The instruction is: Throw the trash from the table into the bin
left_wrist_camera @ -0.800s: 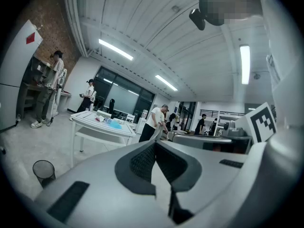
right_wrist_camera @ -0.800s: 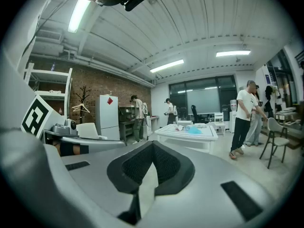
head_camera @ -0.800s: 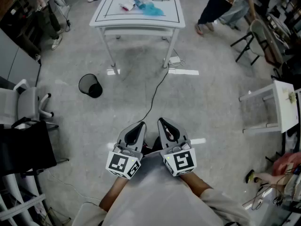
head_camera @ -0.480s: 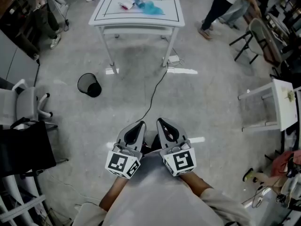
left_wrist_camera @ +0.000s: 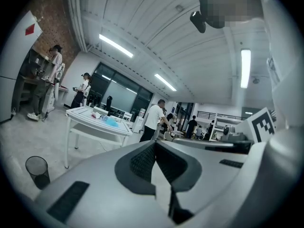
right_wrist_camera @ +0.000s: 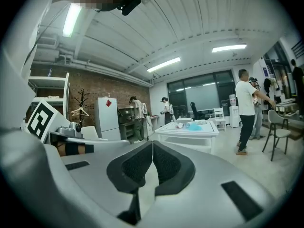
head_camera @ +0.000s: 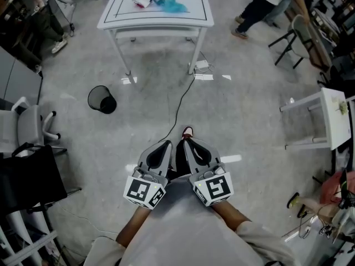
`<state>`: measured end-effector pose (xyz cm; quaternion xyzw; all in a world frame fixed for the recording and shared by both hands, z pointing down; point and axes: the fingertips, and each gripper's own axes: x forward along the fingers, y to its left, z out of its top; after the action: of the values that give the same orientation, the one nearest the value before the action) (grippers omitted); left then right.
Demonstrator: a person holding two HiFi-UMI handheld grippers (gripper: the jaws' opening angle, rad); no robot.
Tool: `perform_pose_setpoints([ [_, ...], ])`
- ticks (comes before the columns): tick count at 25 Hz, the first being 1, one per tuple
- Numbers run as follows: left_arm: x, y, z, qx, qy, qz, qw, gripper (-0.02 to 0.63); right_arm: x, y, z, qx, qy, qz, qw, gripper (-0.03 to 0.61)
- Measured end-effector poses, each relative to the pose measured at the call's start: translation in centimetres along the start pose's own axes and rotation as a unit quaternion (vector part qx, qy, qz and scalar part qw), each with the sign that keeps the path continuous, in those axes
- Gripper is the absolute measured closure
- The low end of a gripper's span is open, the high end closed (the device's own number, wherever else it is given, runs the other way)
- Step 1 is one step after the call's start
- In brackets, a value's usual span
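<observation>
A white table (head_camera: 111, 24) stands far ahead, bearing blue crumpled trash (head_camera: 172, 4) and a small white-and-red piece (head_camera: 141, 2). The same table (left_wrist_camera: 80, 122) shows in the left gripper view and again as a table (right_wrist_camera: 187, 132) in the right gripper view. A black mesh bin (head_camera: 101, 99) stands on the floor left of the table; the bin (left_wrist_camera: 37, 170) also appears low in the left gripper view. My left gripper (head_camera: 166, 147) and right gripper (head_camera: 188, 144) are held close to my body, side by side, both shut and empty, far from the table.
A black cable (head_camera: 180, 107) runs across the floor from the table toward me. A second white table (head_camera: 327, 121) stands at the right, folding chairs (head_camera: 302, 37) at the far right, an office chair (head_camera: 28, 126) at the left. People stand beyond and beside the table (head_camera: 260, 4).
The table and bin have slid up and left in the head view as I step forward; a shoe now shows ahead of the grippers. Both grippers stay shut, side by side.
</observation>
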<state>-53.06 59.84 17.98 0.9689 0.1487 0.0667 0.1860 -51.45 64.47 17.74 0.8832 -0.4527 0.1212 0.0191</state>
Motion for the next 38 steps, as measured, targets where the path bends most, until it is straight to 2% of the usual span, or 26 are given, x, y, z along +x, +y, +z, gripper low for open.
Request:
perform_pose_setpoints([
  [3,1.4,1.2,1.1,-0.008,-0.016,-0.001,0.9998,0.606,1.5,-1.2,0.0,0.007,0.001,-0.001,1.0,0.555],
  [7,3.8,2.1,1.8,-0.001,-0.001,-0.005,1.0,0.606,3.6,-3.0,0.5,0.016,0.003,-0.003,1.0,0.555],
  [14,11.6,3.6,3.1,0.006,0.006,-0.028,0.9996,0.606,7.7,-9.5,2.5,0.014,-0.003,-0.02,1.0,0.555],
  [25,21.9,6.9,6.1,0.013,-0.001,-0.007,0.9999,0.606,14.4,-17.5,5.7,0.001,-0.006,0.009,1.0,0.555],
  [31,26.3,7.6,6.3,0.015,-0.005,0.009,0.9998,0.606,16.1,-22.1,5.9,0.004,-0.009,0.015,1.0,0.555],
  [38,28.5,7.6,5.8,0.019,0.006,0.016,0.9997,0.606,17.2,-23.6,5.4,0.015,-0.006,0.037,0.999,0.555],
])
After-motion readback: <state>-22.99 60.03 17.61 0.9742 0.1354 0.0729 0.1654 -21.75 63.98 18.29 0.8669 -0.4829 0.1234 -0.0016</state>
